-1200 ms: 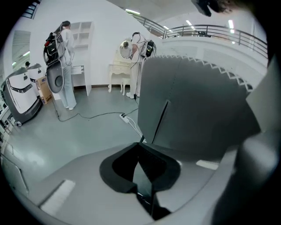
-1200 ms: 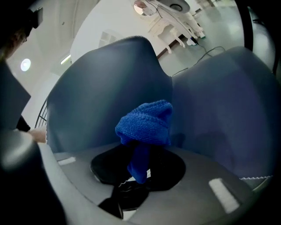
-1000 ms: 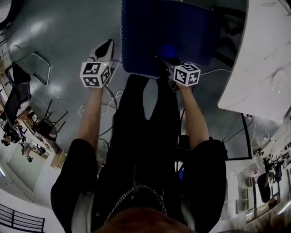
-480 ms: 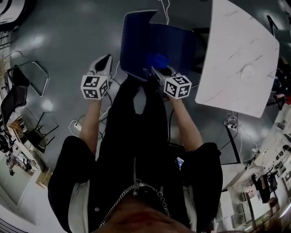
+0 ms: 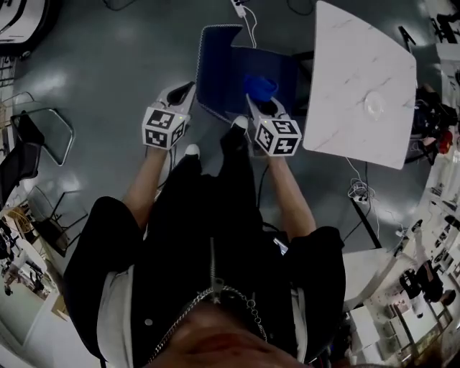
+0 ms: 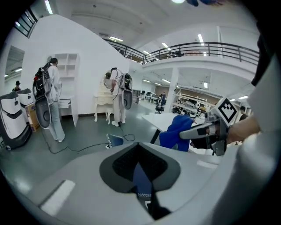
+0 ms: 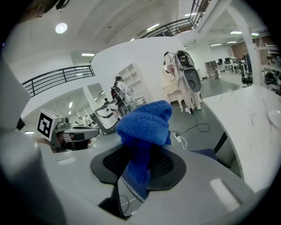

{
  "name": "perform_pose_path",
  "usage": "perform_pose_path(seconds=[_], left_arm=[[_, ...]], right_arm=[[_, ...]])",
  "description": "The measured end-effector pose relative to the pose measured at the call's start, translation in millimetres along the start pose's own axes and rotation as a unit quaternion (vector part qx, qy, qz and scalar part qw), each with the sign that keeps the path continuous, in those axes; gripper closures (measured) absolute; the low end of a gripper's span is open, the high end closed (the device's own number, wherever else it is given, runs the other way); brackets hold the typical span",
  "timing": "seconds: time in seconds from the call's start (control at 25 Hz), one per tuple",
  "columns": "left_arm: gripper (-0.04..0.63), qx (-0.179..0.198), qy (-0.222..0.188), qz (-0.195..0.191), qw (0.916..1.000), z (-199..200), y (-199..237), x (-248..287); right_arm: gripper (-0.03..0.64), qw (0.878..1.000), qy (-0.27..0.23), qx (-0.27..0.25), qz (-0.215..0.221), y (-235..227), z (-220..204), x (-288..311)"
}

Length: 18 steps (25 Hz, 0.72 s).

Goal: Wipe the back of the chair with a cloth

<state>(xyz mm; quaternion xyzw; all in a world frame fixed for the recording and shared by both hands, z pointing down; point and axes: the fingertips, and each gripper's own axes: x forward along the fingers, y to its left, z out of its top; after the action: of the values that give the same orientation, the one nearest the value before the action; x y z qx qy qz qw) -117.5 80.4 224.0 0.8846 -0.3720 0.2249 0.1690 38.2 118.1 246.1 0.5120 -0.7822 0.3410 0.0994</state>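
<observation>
1. Nearest on my head view, the person's arms point(image 5: 147, 185) reach forward out of black sleeves, with one tool in each hand.
2. The left gripper point(image 5: 185, 90) has its jaws drawn together on nothing. In the left gripper view I see only a thin slit low between the dark pads, and a sliver of blue with white stitching shows through it.
3. The right gripper point(image 5: 253, 100) is clenched on the cloth point(image 7: 145, 121), a blue knit piece. A strip of it runs down between the pads and the rest bunches in a lump above the tips.
4. Just past the tips stands the chair point(image 5: 213, 65), blue, with a white-stitched edge along its back. The left gripper sits just outside that edge and the right one is on the seat side. The cloth is over the chair, close inside the back, but I cannot tell whether it touches the back.
5. A white marbled table point(image 5: 359, 86) stands just beside the chair on the right.
6. Beyond the chair, a cable point(image 5: 250, 32) runs across the grey floor to a white power strip point(image 5: 239, 8). Metal-framed chairs point(image 5: 50, 118) stand well apart on the left.
7. Farthest off, in the left gripper view, two people in white point(image 6: 52, 99) wearing pack rigs stand near a white shelf unit point(image 6: 66, 70), under a railed balcony point(image 6: 206, 47).
</observation>
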Motion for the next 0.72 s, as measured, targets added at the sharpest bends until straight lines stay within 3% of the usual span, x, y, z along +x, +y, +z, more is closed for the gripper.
perform_pose_path(seconds=[0.4,0.72], left_arm=[[0.586,0.050,-0.030,-0.072,0.9957,-15,-28,-97],[0.586,0.089,-0.074,-0.096,0.9886,-13,-42,-164]], right_arm=[[0.494,0.998,-0.046,-0.034,-0.026,130,-10,-73],[0.502,0.981,-0.120,-0.092,-0.124,197,-38,-114]])
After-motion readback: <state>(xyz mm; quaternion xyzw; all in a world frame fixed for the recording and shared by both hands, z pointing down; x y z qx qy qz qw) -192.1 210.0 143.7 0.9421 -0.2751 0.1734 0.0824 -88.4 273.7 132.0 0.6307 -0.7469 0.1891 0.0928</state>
